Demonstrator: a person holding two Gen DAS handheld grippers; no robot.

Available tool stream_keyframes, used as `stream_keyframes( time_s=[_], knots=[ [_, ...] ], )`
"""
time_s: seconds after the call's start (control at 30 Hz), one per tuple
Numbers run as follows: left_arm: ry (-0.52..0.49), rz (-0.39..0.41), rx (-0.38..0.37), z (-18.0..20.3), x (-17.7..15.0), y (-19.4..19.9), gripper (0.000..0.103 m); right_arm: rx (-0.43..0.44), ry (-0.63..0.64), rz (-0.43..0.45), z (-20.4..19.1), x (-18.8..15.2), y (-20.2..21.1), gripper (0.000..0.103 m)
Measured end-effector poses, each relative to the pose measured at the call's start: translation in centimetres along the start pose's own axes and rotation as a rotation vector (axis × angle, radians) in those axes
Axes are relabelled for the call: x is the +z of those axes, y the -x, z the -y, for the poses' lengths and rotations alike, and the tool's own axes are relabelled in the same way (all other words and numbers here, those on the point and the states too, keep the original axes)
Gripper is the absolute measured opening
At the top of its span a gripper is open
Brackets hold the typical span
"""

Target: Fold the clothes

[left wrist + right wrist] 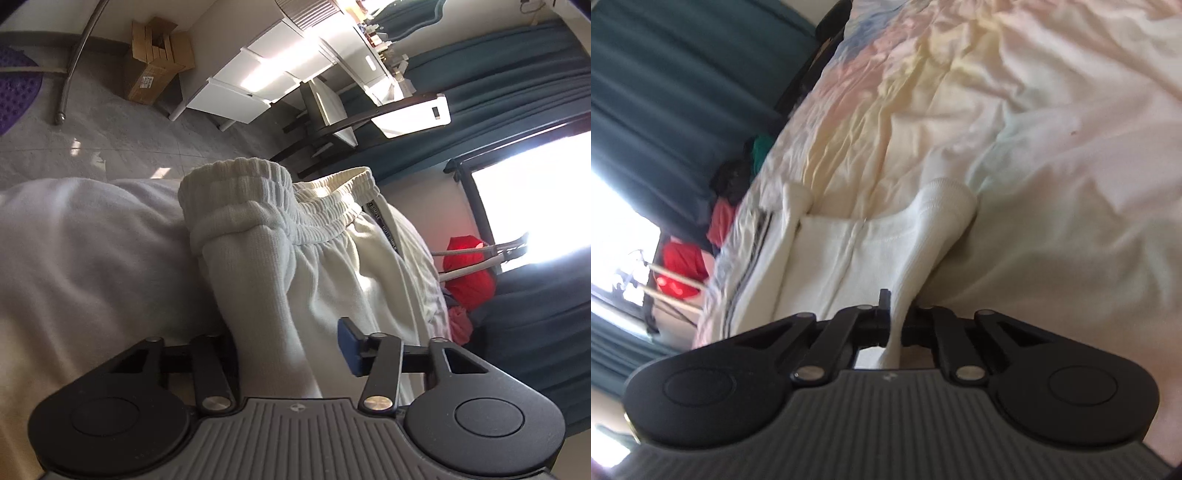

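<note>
The cream sweatpants point(295, 258) lie on the bed point(85, 240), their gathered elastic waistband point(236, 184) standing up ahead of the left claw point(291, 350). A thick roll of the cloth runs back between that claw's jaws; the blue pad point(349, 345) sits against its right side while the other finger is hidden behind the fabric, so the left claw looks clamped on the sweatpants. In the right wrist view the right claw point(892, 325) is clenched on a thin fold of the same sweatpants point(871, 251), near a ribbed cuff point(945, 206), over the rumpled sheet point(1052, 147). A dark drawstring point(388, 230) by the waistband carries small lettering, too small to read. A label on the cardboard box point(155, 62) on the floor is also illegible
</note>
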State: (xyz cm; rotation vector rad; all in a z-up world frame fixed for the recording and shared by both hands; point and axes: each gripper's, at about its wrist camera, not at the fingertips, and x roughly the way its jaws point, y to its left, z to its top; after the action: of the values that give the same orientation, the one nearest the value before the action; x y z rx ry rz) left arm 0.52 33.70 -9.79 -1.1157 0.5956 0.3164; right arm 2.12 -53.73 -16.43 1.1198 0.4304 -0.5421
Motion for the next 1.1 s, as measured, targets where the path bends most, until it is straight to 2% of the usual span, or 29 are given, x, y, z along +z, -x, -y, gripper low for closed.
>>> stream_keyframes(
  time_s=[0.03, 0.13, 0.23, 0.33, 0.5, 0.6, 0.7, 0.77, 0.9, 1.0, 1.1],
  knots=[
    [-0.006, 0.003, 0.010, -0.1, 0.0, 0.2, 0.023, 0.013, -0.013, 0.007, 0.1, 0.1, 0.3, 0.005],
    [0.008, 0.010, -0.023, -0.5, 0.1, 1.1, 0.013, 0.011, 0.017, 0.036, -0.6, 0.4, 1.2, 0.005],
    [-0.028, 0.028, -0.069, -0.2, 0.0, 2.8, 0.012, 0.024, -0.016, 0.063, -1.0, 1.2, 2.3, 0.005],
    [-0.040, 0.068, -0.151, 0.6, -0.2, 5.1, 0.012, 0.054, -0.051, 0.064, -1.4, 1.8, 3.4, 0.005],
    [0.025, 0.077, -0.282, 1.9, -0.1, 6.7, 0.011, 0.071, -0.023, 0.098, -3.4, 3.3, 4.5, 0.005],
    [0.033, 0.084, -0.309, 4.1, 0.8, 6.1, 0.011, 0.126, -0.035, 0.115, -5.8, 4.5, 4.0, 0.005],
    [0.054, 0.094, -0.306, 6.9, 2.6, 3.5, 0.012, 0.158, -0.015, 0.122, -10.2, 5.4, 1.1, 0.005],
    [0.069, 0.090, -0.302, 9.1, 4.2, 0.4, 0.012, 0.155, 0.028, 0.128, -14.0, 5.8, -1.9, 0.005],
    [0.012, 0.079, -0.276, 13.6, 7.2, -7.3, 0.013, 0.121, 0.133, 0.148, -21.5, 6.1, -9.2, 0.005],
    [-0.020, 0.072, -0.207, 16.1, 8.8, -13.9, 0.014, 0.054, 0.229, 0.164, -25.6, 5.5, -15.6, 0.005],
    [-0.033, 0.062, -0.144, 17.4, 9.7, -19.8, 0.015, 0.024, 0.255, 0.165, -26.9, 4.7, -20.9, 0.006]
  ],
)
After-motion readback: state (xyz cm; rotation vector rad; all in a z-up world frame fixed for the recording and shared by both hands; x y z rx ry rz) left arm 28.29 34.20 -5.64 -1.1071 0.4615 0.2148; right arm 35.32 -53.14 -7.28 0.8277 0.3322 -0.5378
